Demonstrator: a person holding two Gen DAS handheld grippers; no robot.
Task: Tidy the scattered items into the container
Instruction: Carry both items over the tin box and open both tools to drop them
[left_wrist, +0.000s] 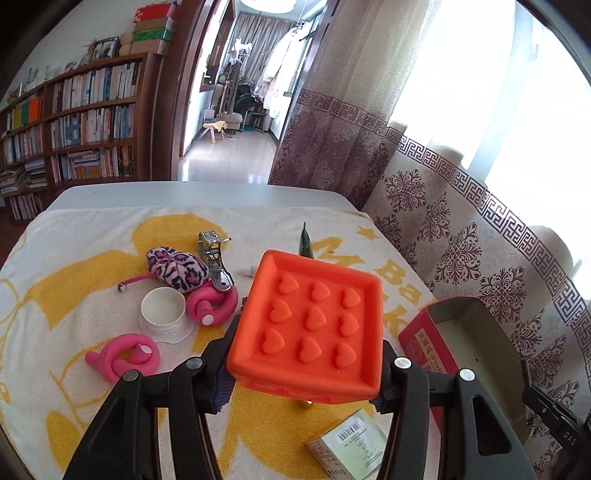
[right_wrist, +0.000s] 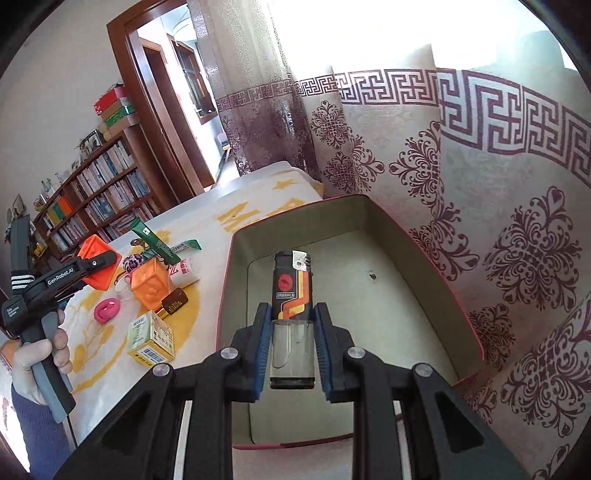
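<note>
The orange heart-embossed silicone mould (left_wrist: 308, 321) hides the left hand-held gripper's fingertips (left_wrist: 225, 384) and whatever sits beneath it, just a gold sliver (left_wrist: 308, 405) peeking out. The red rectangular tin (right_wrist: 406, 236) runs under the right hand-held gripper (right_wrist: 291, 356), near wall covered. Print on the pale green carton (left_wrist: 351, 448) is too small to read.

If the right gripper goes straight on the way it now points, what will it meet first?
Most likely the bare floor of the red box. The right gripper, shut on the lighter, points down into the box, and nothing else shows in that line. The depth is hard to judge.
</note>
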